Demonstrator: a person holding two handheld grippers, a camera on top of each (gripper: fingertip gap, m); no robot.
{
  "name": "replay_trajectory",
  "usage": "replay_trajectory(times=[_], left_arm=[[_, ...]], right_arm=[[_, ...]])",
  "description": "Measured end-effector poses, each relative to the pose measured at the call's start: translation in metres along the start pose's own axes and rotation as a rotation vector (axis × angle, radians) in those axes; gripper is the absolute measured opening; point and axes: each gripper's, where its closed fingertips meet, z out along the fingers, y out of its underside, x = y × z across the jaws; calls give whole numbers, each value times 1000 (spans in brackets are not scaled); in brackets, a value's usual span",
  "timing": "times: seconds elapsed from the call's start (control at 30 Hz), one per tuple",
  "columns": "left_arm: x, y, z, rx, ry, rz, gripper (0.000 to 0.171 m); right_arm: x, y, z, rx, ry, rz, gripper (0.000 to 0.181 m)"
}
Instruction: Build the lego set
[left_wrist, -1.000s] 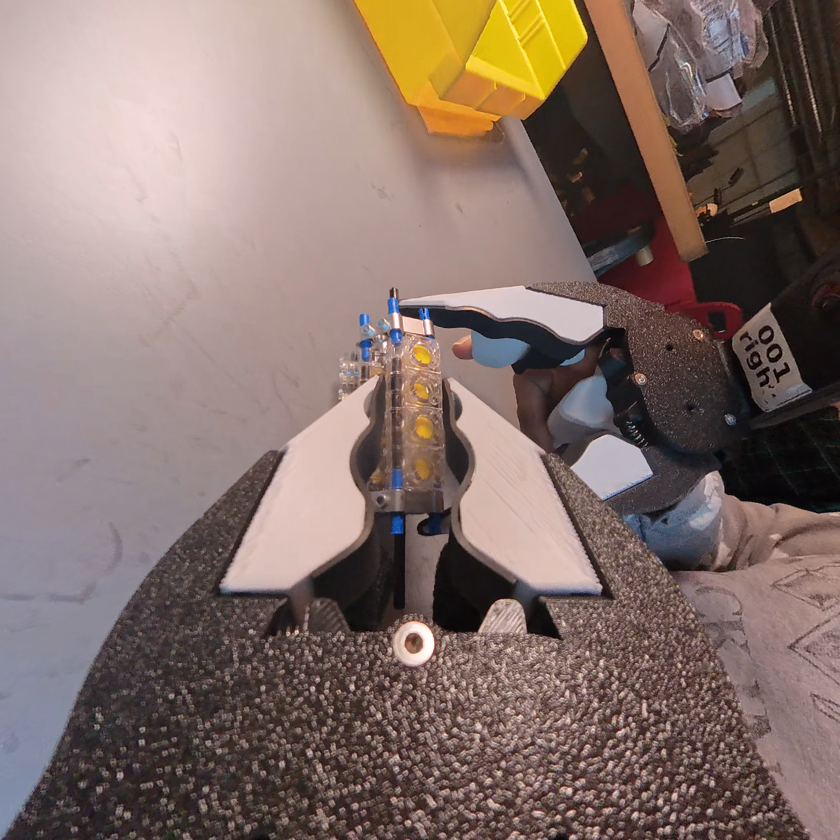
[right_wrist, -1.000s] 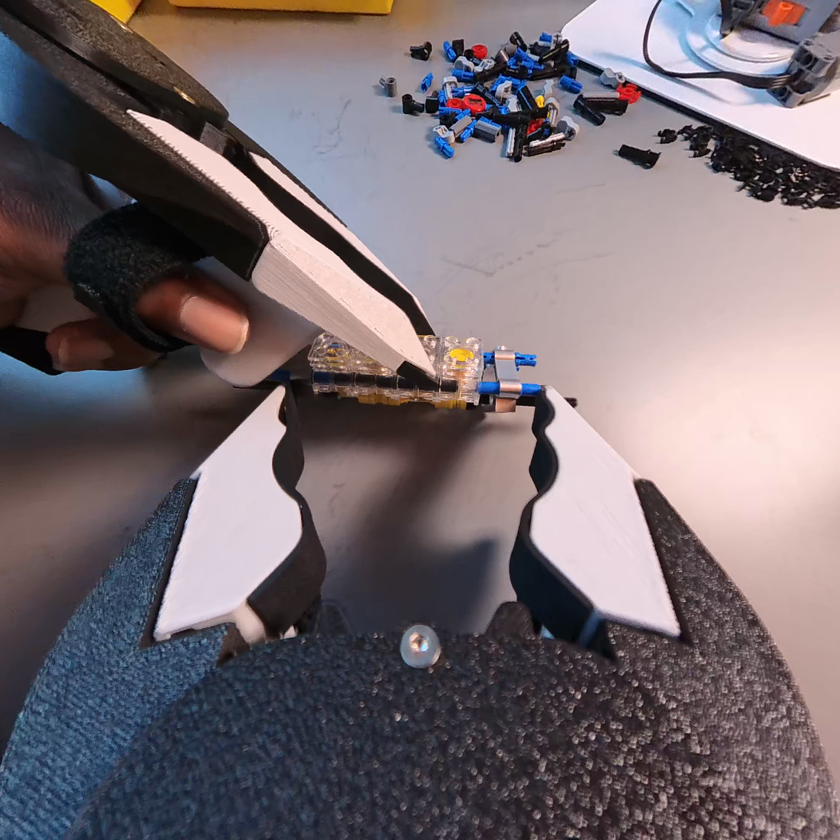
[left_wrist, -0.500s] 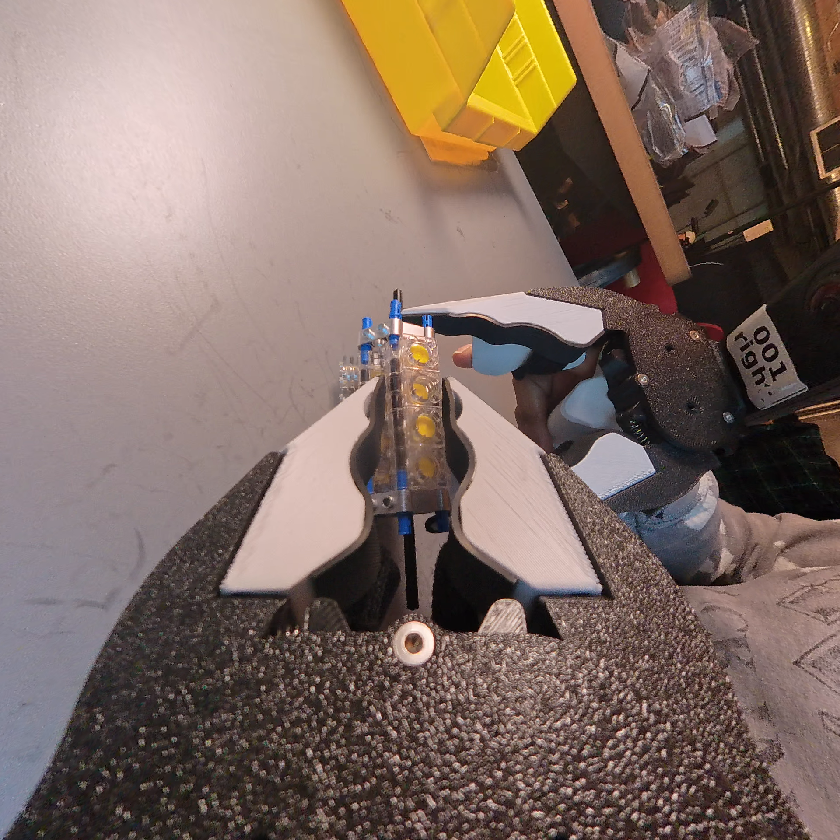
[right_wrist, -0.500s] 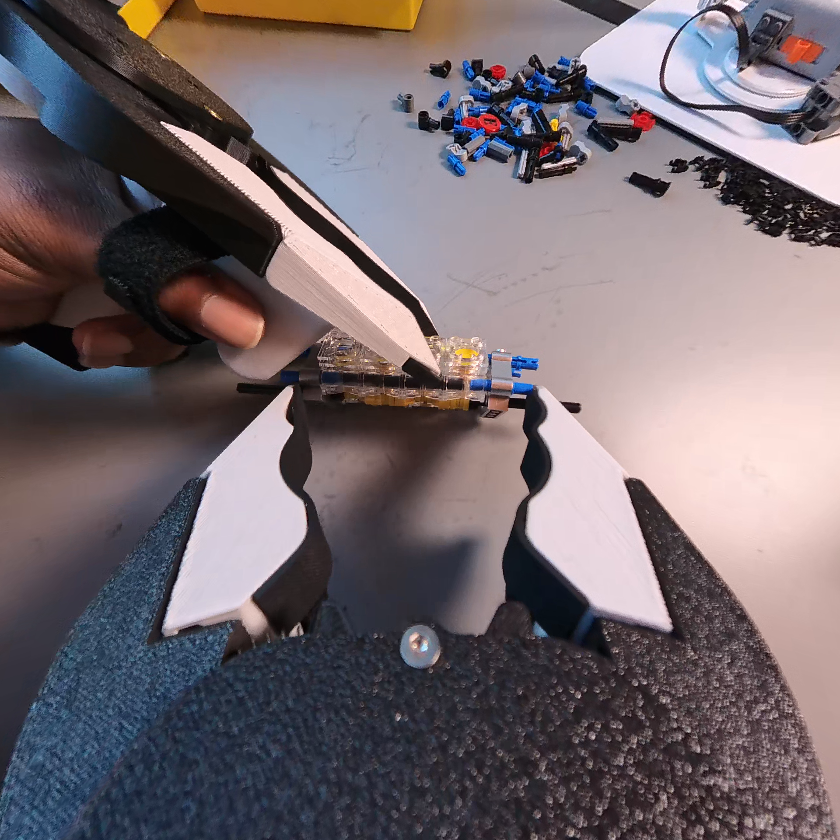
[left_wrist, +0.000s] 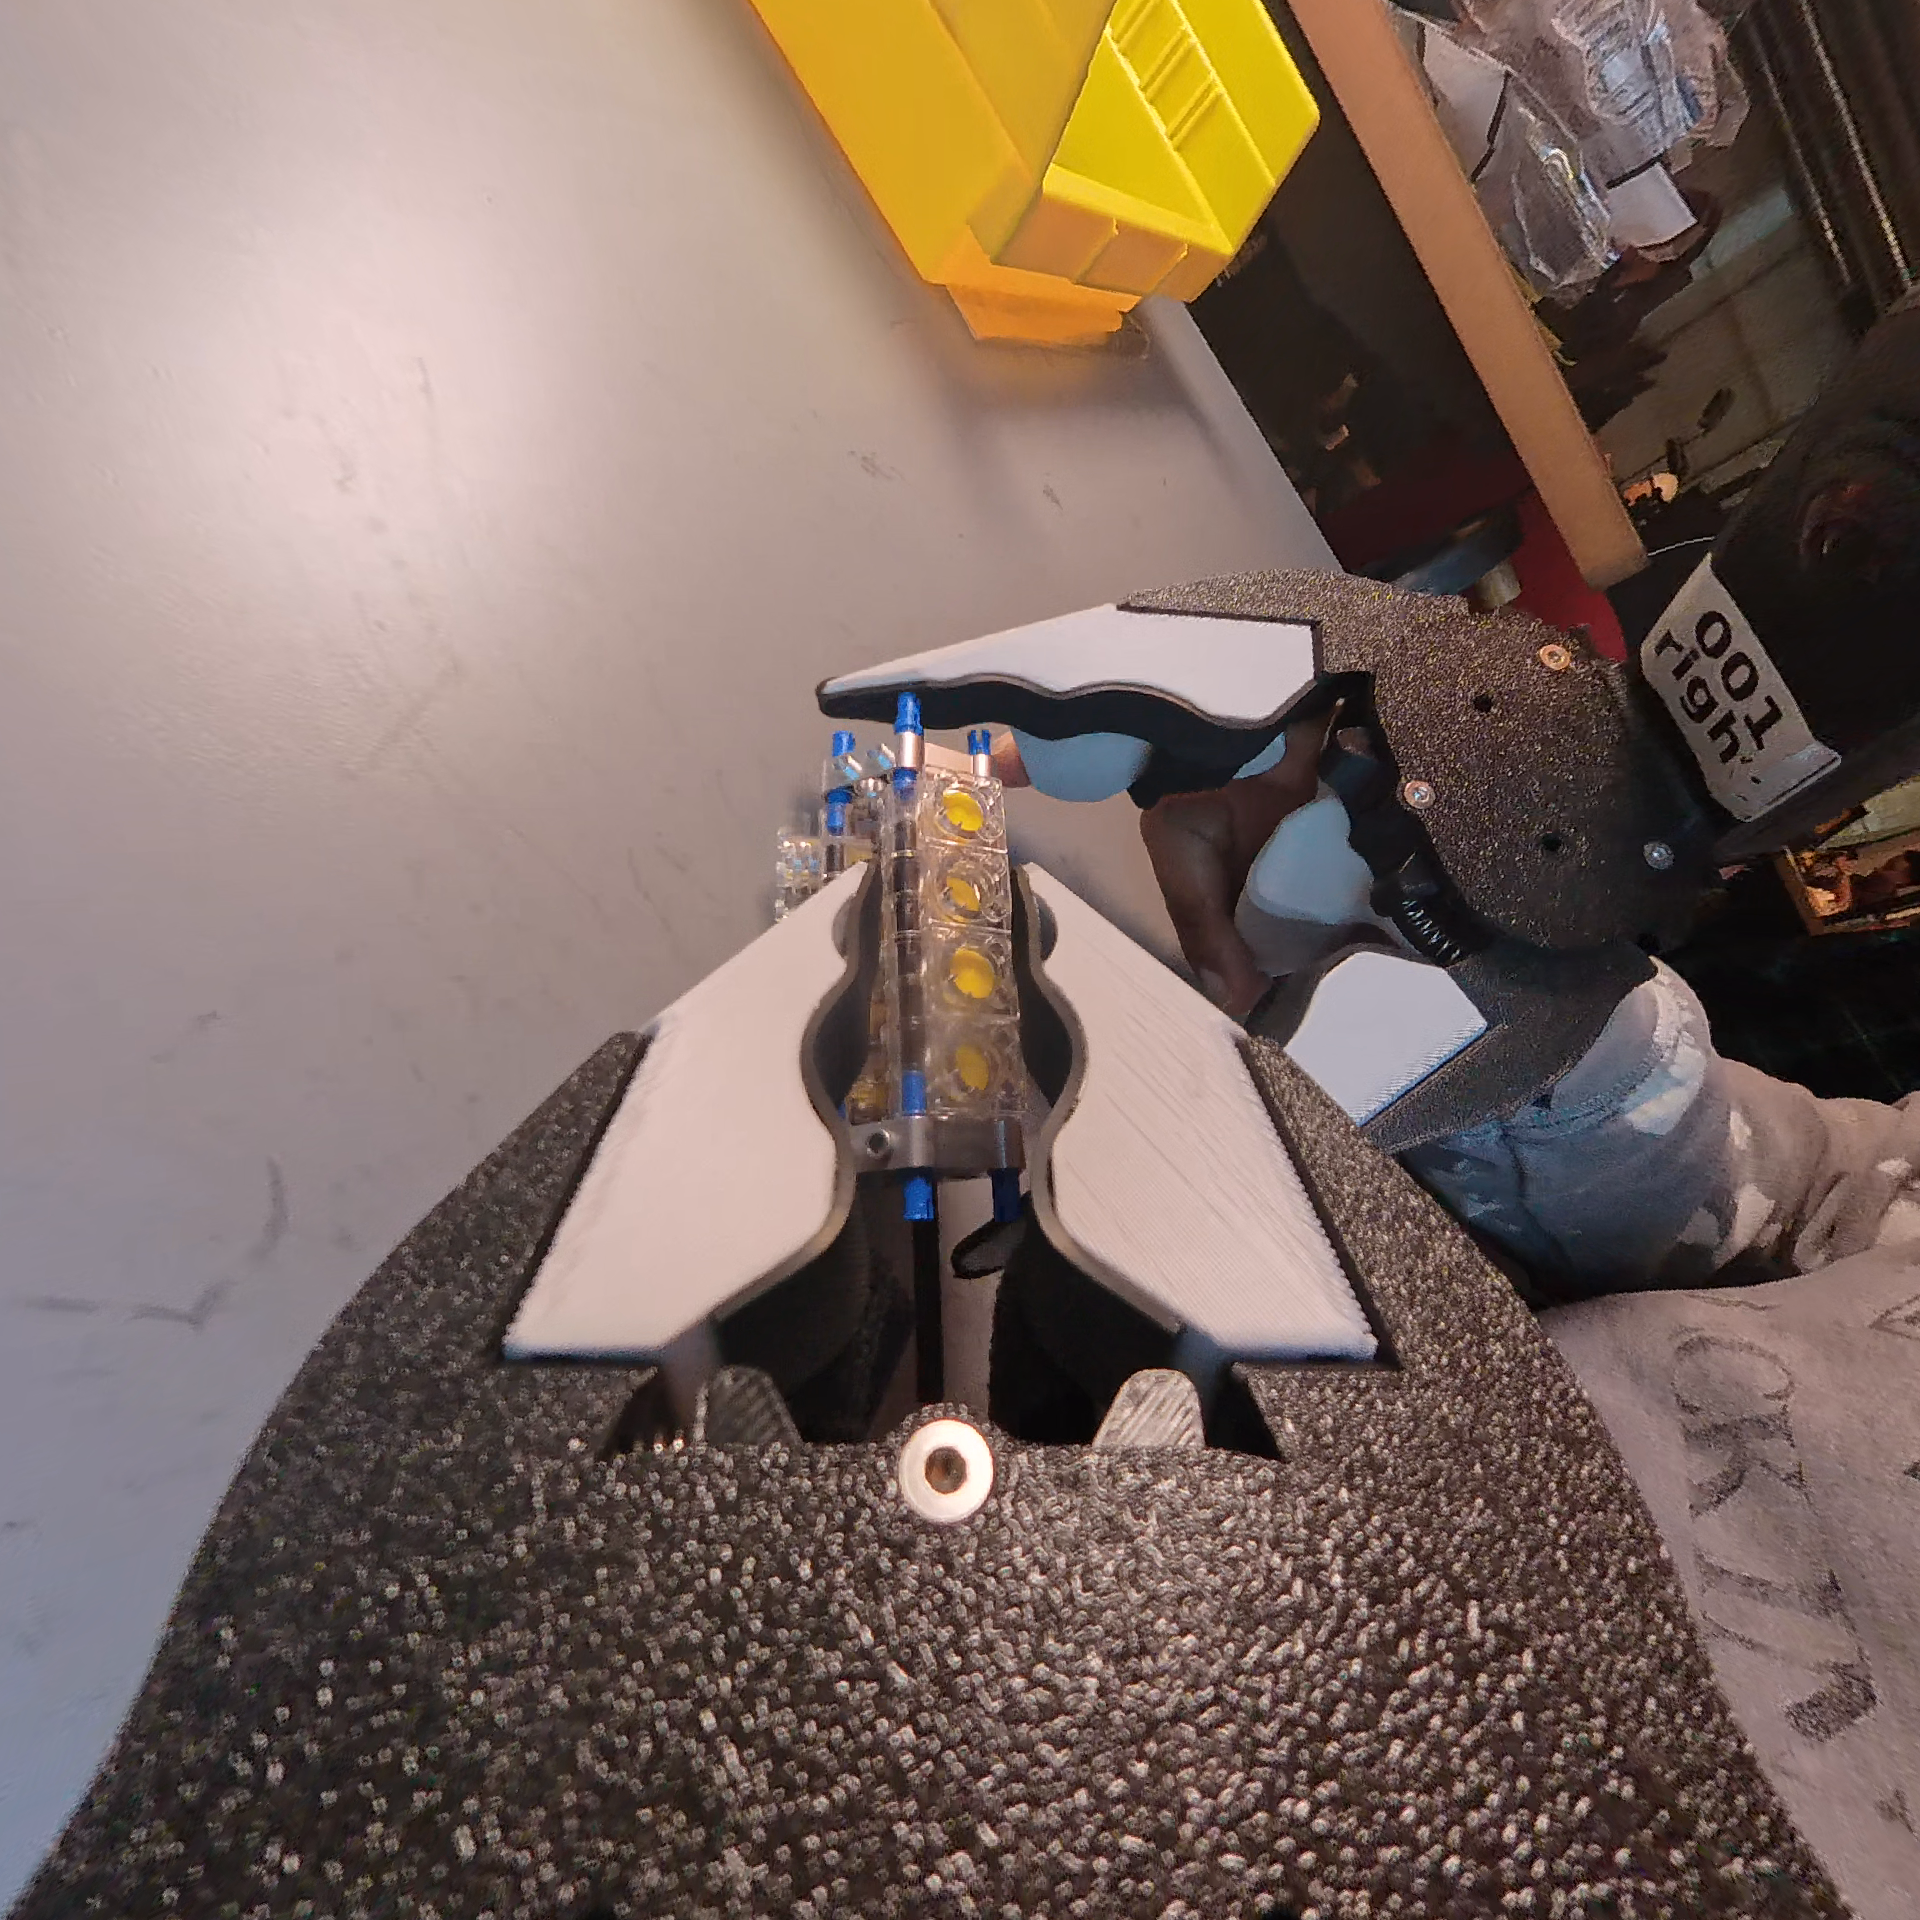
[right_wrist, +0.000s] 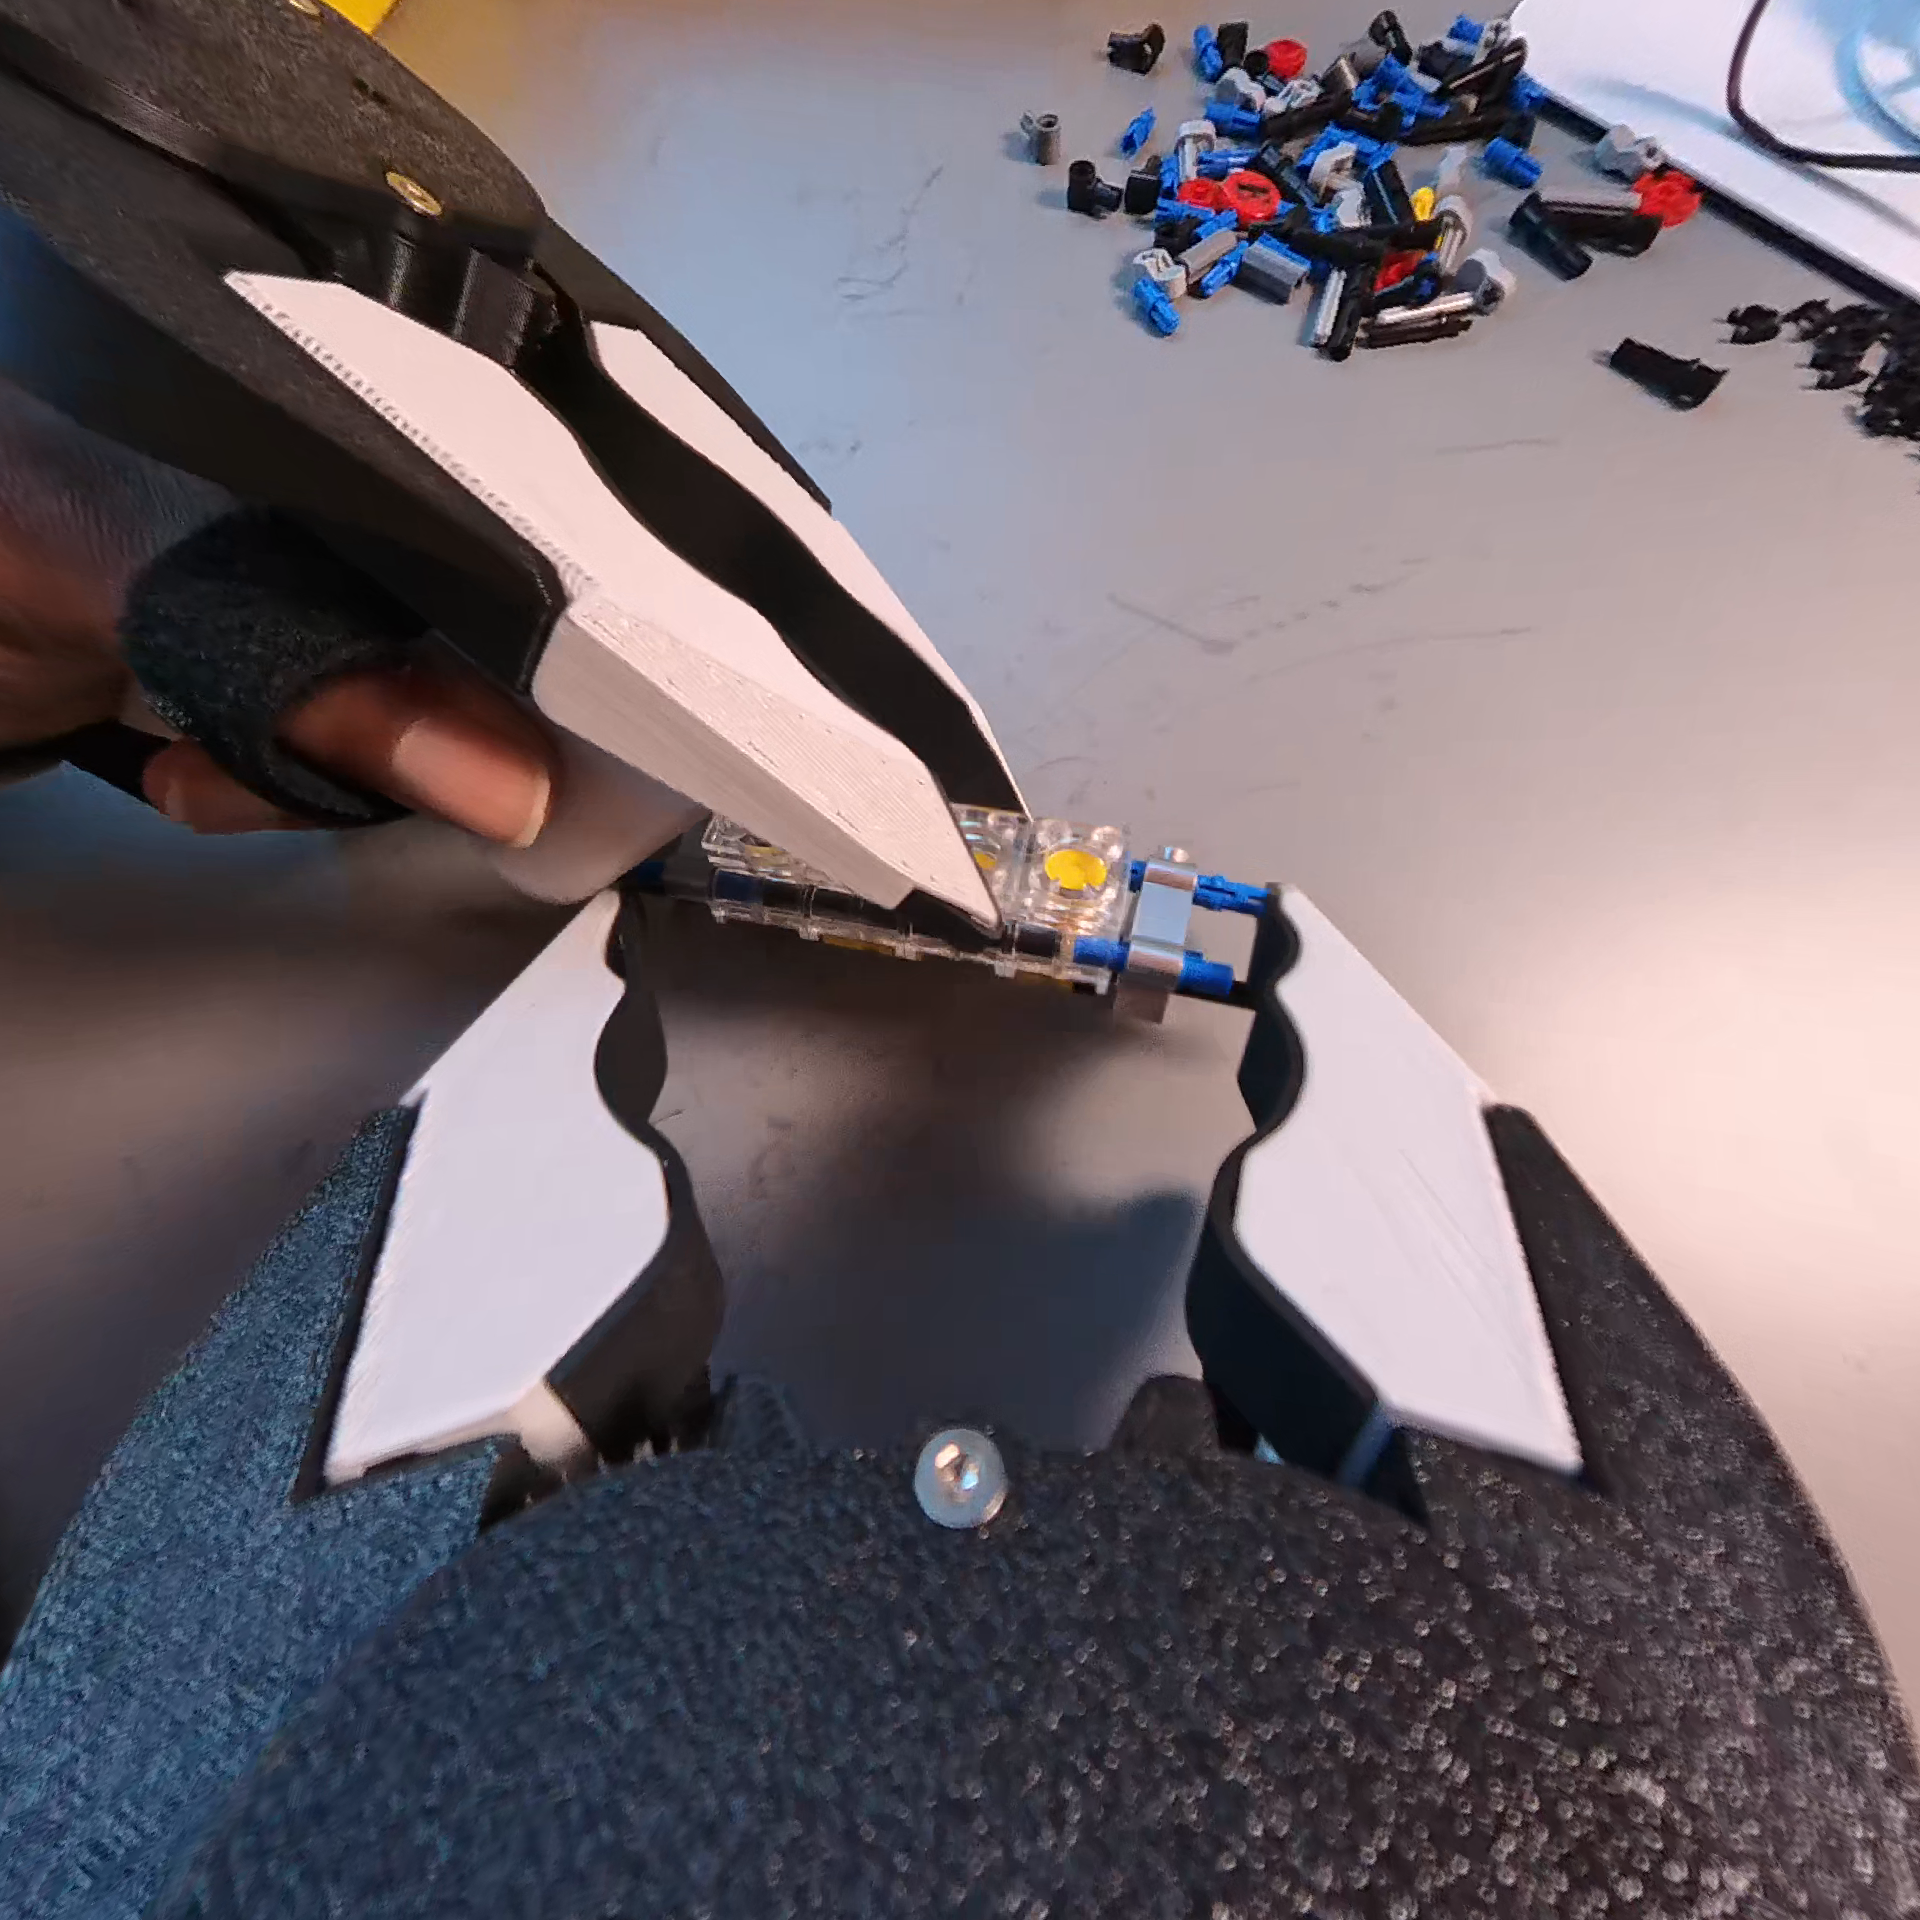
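Brick assembly, frame centre, is clamped in my left tool; my right tool, spread wide, brackets its ends and could twist it loose.

table: matt, scuffed | block assembly: clear glossy plastic | bin: glossy plastic

Location: workshop or assembly lab. Indicators: scuffed grey tabletop; yellow parts bins at its far edge; loose heap of small plastic construction pieces; cluttered storage shelving beyond the tabletop.
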Motion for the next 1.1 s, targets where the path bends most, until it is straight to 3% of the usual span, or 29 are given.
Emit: replay_trajectory(times=[0.23,0.7,0.87,1.0,1.1], left_arm=[[-1,1,-1,-16,-12,26,22],[2,5,2,-40,-82,153,23],[6,-2,-25,-7,-46,193,50],[-7,29,-36,-159,-3,155,53],[3,39,-33,-177,65,147,52]], right_arm=[[-3,-3,2,2,-8,-51,102],[-3,4,0,-10,26,-60,101],[-4,16,-12,-31,-24,-113,99],[-16,22,-21,-37,-154,-93,105],[-14,17,-25,-37,-158,-46,110]])
